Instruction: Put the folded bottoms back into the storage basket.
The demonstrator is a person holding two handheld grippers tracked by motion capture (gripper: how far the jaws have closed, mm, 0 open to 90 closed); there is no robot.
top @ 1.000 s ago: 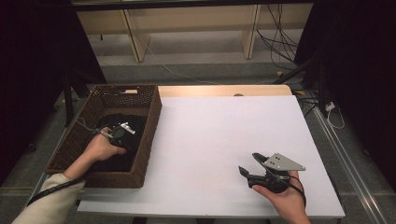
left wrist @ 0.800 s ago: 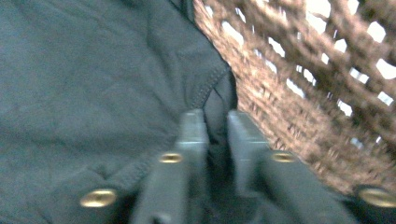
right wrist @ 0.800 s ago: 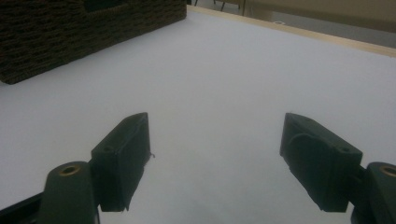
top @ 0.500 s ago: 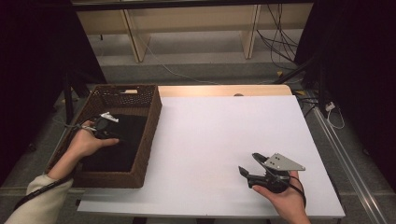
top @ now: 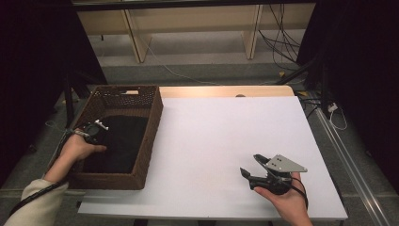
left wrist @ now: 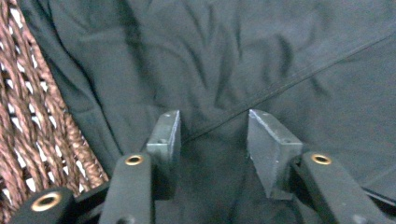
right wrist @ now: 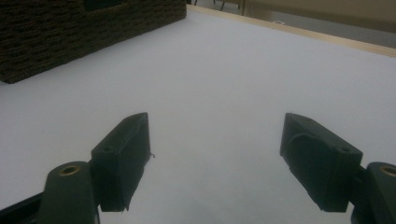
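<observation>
Black two-jaw grippers with brass-coloured screws; the right gripper (top: 249, 173) carries a grey three-cornered plate; a cream sleeve (top: 33, 202) covers the left forearm.

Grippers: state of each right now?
Left gripper: open, jaws just opened, nothing clamped, over the dark cloth in the basket.
Right gripper: open, empty, above the table.

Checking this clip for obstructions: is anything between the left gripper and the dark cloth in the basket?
Nothing visible is. The left gripper hangs directly over the dark cloth inside the wicker basket, jaws open with only cloth seen past them. The basket wall stands off to one side of the jaws, not across the way.
</observation>
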